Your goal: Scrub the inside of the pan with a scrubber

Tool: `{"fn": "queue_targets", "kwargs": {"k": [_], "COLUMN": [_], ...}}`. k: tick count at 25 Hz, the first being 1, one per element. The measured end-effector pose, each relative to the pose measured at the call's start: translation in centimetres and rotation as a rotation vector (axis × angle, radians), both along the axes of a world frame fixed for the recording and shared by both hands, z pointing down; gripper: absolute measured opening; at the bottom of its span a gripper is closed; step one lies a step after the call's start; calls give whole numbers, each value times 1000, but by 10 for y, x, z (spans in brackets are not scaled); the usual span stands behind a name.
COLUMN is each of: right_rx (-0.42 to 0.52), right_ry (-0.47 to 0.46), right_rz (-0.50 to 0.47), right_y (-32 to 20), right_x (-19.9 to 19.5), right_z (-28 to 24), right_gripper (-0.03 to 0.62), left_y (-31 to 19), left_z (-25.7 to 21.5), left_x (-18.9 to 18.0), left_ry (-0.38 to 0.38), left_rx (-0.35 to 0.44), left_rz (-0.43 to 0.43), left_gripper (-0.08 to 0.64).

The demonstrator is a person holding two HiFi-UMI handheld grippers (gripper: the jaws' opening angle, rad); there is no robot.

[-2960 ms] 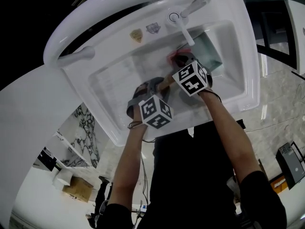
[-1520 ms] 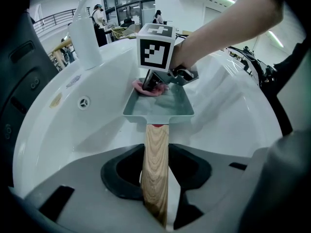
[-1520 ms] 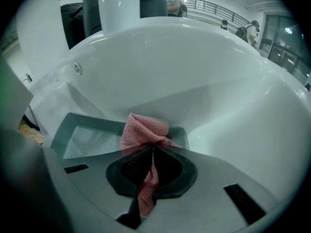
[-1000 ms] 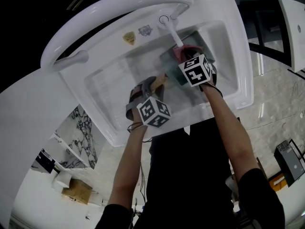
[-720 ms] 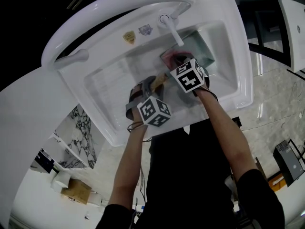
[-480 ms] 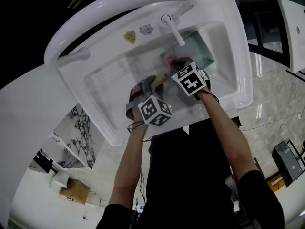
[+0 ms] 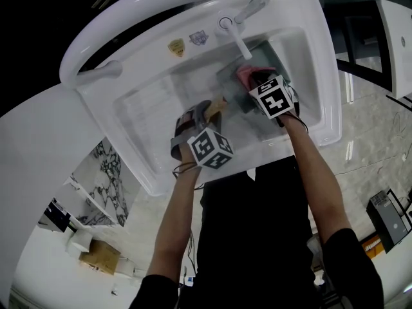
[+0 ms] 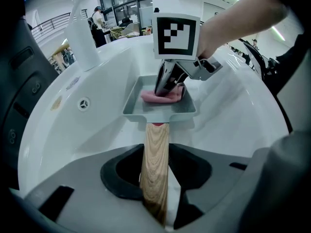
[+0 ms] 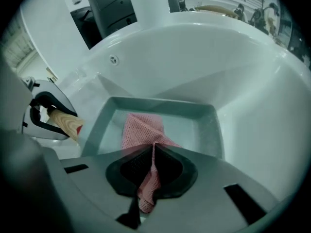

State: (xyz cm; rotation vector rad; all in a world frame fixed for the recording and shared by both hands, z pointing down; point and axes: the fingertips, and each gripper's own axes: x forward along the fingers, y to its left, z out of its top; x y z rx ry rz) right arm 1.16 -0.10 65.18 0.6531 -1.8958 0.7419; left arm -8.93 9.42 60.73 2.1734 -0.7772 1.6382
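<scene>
A grey rectangular pan (image 8: 146, 111) with a wooden handle (image 8: 155, 164) lies in the white sink (image 7: 148, 102). My left gripper (image 8: 156, 171) is shut on that handle (image 7: 217, 105) and holds the pan level. The pink mesh scrubber (image 9: 141, 130) lies on the pan's floor (image 9: 204, 130), pinched between the jaws of my right gripper (image 9: 153, 166). In the left gripper view the right gripper (image 8: 167, 84) points down into the pan onto the scrubber (image 8: 160, 97). From the head view the right gripper (image 7: 259, 84) covers much of the pan (image 7: 228, 79).
The white faucet spout (image 7: 239, 40) reaches over the basin just behind the pan. An overflow hole (image 8: 83, 102) sits in the back wall and two stickers (image 7: 176, 46) on the rim. The sink's sloping walls enclose both grippers.
My right gripper slid the scrubber toward the pan's left and near side, then back to the right. The left gripper and the handle stayed put.
</scene>
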Motion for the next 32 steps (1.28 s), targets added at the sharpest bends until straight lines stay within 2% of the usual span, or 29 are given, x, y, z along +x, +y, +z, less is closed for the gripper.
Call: {"fn": "queue_targets", "kwargs": {"k": [5, 9, 14, 18, 24, 29, 32], "right_rx": [39, 59, 75, 24, 8, -79, -94], "right_ry": [70, 141, 191, 142, 95, 12, -8], "right_rz": [50, 16, -30, -64, -194, -300, -376], "right_y": [-19, -33, -30, -6, 34, 64, 73], "right_x": [31, 52, 49, 27, -13, -37, -40], "right_z": [9, 14, 13, 5, -5, -12, -13], "right_gripper": [34, 34, 34, 34, 34, 34, 34], "left_y": [1, 1, 1, 1, 0, 1, 1], "left_z": [1, 2, 2, 2, 3, 4, 5], "left_x": [0, 0, -1, 0, -1, -1, -1], "left_ry": [-6, -9, -15, -20, -33, -39, -43], "left_rx": [1, 1, 1, 6, 13, 9, 10], "left_rz": [2, 2, 3, 5, 11, 9, 10], "left_gripper": [163, 163, 163, 163, 164, 164, 164]}}
